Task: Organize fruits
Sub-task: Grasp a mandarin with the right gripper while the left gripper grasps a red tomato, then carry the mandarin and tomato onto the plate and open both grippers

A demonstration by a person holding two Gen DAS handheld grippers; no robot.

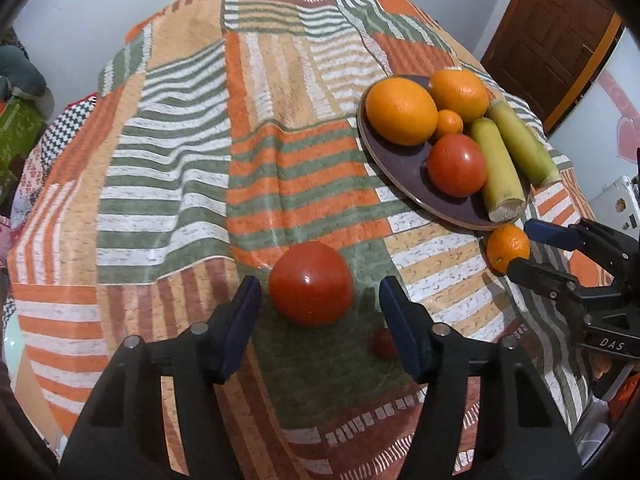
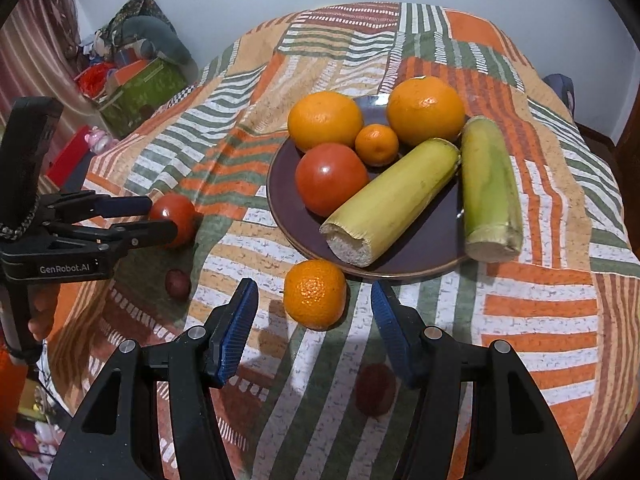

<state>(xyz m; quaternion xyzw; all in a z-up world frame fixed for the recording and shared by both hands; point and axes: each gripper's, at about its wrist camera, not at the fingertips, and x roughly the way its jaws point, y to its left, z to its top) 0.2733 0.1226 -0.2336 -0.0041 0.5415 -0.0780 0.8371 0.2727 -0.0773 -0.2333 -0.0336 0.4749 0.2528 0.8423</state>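
A dark plate (image 2: 412,264) on the striped cloth holds two oranges (image 2: 325,120), a small mandarin (image 2: 377,144), a tomato (image 2: 331,178) and two green-yellow stalks (image 2: 394,200). My left gripper (image 1: 320,298) is open with a loose red tomato (image 1: 311,283) between its fingertips, on the cloth. My right gripper (image 2: 314,300) is open with a loose mandarin (image 2: 315,294) between its fingertips, just in front of the plate. The left gripper shows in the right wrist view (image 2: 160,218) around that tomato (image 2: 174,216). The right gripper shows in the left wrist view (image 1: 538,248) at the mandarin (image 1: 507,248).
Two small dark red fruits lie on the cloth, one (image 2: 177,283) near the left gripper and one (image 2: 375,390) under my right gripper. Boxes and clutter (image 2: 132,80) stand beyond the table's left edge. A brown door (image 1: 552,36) is at the back right.
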